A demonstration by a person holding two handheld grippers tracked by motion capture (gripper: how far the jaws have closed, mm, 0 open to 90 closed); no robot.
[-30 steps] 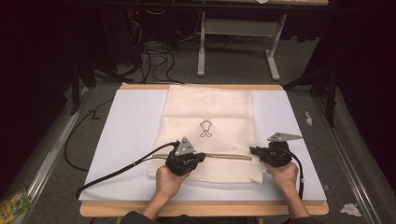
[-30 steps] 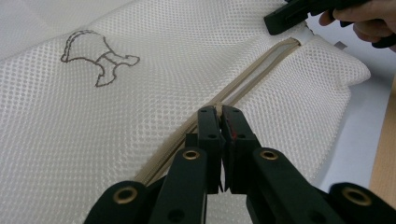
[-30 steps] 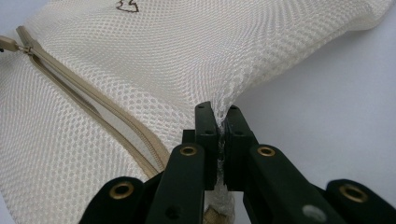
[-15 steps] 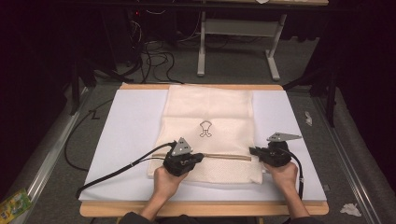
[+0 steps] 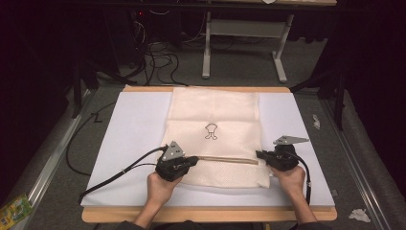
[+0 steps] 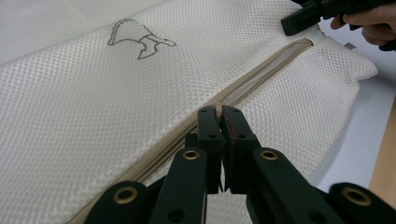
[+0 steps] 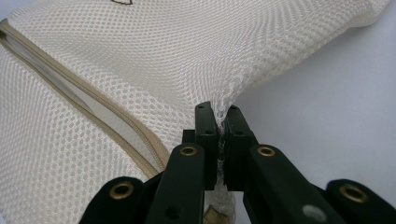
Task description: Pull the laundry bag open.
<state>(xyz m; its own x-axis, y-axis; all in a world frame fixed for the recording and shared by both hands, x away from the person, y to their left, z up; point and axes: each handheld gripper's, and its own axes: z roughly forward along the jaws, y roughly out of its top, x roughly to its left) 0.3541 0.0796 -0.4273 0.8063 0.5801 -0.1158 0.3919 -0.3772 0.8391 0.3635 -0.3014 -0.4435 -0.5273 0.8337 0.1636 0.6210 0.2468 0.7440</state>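
A cream mesh laundry bag (image 5: 215, 115) with a small printed figure (image 5: 211, 131) lies flat on the white board (image 5: 129, 129). A tan zipper (image 5: 230, 159) runs across its near part. My left gripper (image 5: 194, 160) sits at the zipper's left end. In the left gripper view, my left gripper (image 6: 219, 112) is shut on the zipper pull, and beyond it the zipper (image 6: 266, 70) lies parted. My right gripper (image 5: 258, 154) holds the bag's right edge by the zipper's other end. The right gripper view has my right gripper (image 7: 218, 114) shut on a pinch of mesh (image 7: 163, 56).
The board rests on a wooden table (image 5: 206, 216) whose front edge runs by the person's forearms. The left gripper's black cable (image 5: 115, 175) trails off to the left. On the floor are a metal stand (image 5: 242, 43), cables, paper scraps (image 5: 358, 214) and a green packet (image 5: 14, 209).
My left gripper has slid left along the zipper line, away from the right gripper. The right gripper has kept its place on the bag's edge.
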